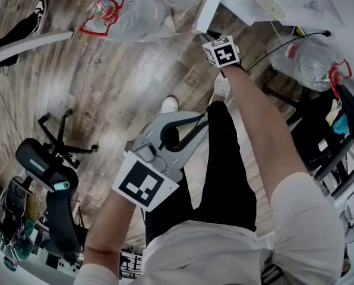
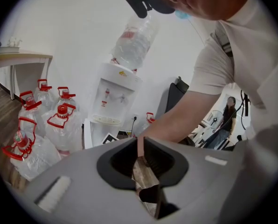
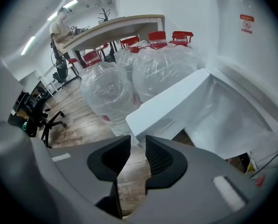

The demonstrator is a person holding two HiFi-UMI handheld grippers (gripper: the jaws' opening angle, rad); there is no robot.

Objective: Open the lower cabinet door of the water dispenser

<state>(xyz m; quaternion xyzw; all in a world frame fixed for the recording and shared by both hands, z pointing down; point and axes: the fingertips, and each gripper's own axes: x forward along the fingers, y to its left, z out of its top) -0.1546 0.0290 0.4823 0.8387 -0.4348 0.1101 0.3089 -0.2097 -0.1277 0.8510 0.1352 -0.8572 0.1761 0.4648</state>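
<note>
The water dispenser [image 2: 114, 94] is white, with a clear bottle [image 2: 134, 36] upside down on top. Its lower cabinet door [image 3: 169, 99] stands swung out, and the white inside of the cabinet [image 3: 232, 111] shows behind it. In the head view the door [image 1: 211, 8] runs as a white strip at the top. My right gripper [image 3: 138, 141] [image 1: 205, 35] points steeply down at the door's free corner, which sits between the fingertips; the jaws look shut on it. My left gripper [image 2: 140, 143] [image 1: 202, 120] hangs back near my legs, shut and holding nothing.
Several large water bottles with red caps [image 3: 150, 62] [image 1: 123, 8] crowd the floor beside the open door. Another bottle [image 1: 310, 61] lies right of the dispenser. An office chair [image 1: 46, 171] stands at the left. A wooden table [image 3: 115, 24] is behind the bottles.
</note>
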